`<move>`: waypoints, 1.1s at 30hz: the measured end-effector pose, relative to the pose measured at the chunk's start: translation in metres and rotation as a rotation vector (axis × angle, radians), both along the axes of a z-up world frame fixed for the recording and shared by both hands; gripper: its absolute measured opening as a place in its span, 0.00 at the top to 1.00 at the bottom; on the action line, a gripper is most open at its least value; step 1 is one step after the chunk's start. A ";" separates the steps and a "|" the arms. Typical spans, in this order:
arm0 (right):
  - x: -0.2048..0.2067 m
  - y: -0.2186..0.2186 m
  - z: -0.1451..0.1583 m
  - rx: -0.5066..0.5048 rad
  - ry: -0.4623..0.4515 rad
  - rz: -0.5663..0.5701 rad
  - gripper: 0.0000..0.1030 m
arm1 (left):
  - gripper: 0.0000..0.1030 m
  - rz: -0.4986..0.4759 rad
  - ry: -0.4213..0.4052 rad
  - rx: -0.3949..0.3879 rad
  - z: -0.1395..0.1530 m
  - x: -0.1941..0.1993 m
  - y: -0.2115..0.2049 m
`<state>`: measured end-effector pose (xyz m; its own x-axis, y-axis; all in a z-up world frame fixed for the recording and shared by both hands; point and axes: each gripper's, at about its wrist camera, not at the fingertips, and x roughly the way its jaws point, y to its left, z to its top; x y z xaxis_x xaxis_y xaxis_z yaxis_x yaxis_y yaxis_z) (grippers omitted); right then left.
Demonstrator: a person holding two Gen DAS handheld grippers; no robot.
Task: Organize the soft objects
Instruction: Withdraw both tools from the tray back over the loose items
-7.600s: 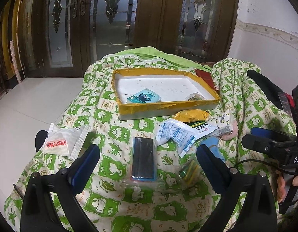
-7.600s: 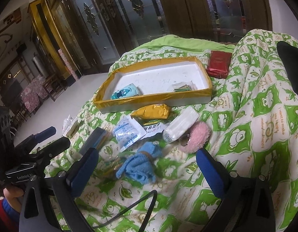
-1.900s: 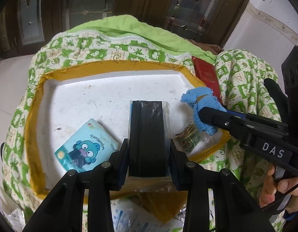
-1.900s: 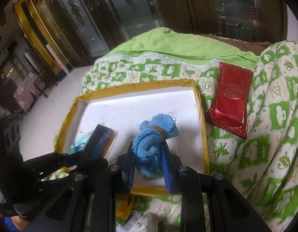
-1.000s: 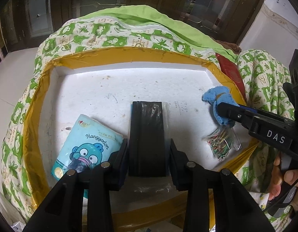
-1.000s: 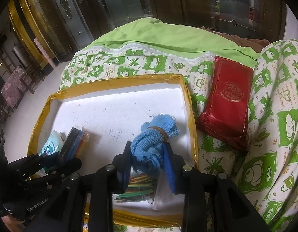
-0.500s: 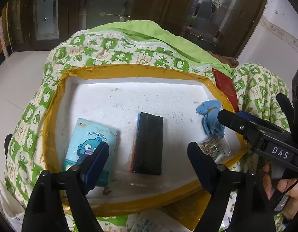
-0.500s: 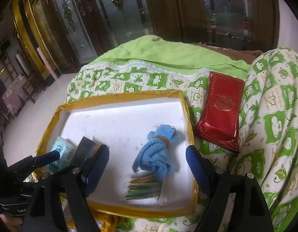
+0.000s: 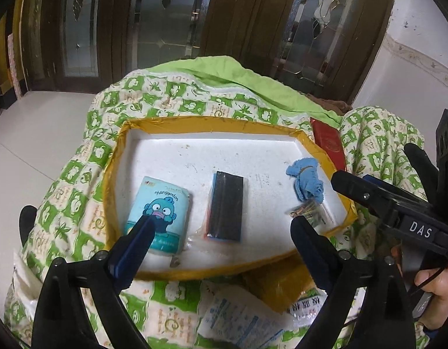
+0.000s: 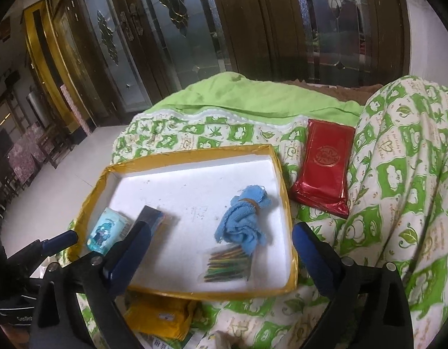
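Jaws wide on both grippers; black pack (image 9: pixel 225 206) lies lengthwise in tray (image 9: pixel 195 122).

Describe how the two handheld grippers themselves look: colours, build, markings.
Both are matte black plastic frames with visible screws, each finger ending in a dark blue pad. The left gripper and the right gripper look alike from their own cameras. In the left view, the right gripper's body bears white "DAS" lettering, a thin black cable trails near it, and a bare hand grips it.

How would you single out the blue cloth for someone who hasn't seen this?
Find the yellow-rimmed white tray on the green quilt. The blue cloth lies near its right edge, overlapping a bag of coloured sticks. It's the only crumpled fabric there, cinched by a band.
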<state>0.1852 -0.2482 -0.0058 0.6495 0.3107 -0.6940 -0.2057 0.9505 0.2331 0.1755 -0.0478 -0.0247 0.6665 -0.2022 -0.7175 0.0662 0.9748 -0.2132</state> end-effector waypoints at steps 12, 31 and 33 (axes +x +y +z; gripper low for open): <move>-0.057 -0.006 0.009 0.070 -0.040 -0.006 0.01 | 0.07 -0.003 -0.045 0.011 0.003 -0.049 0.007; -0.116 -0.011 0.004 0.108 -0.008 0.011 0.01 | 0.06 0.019 -0.065 0.005 -0.007 -0.101 0.029; -0.124 -0.011 0.004 0.109 -0.008 0.020 0.01 | 0.04 0.008 -0.065 0.020 -0.008 -0.107 0.029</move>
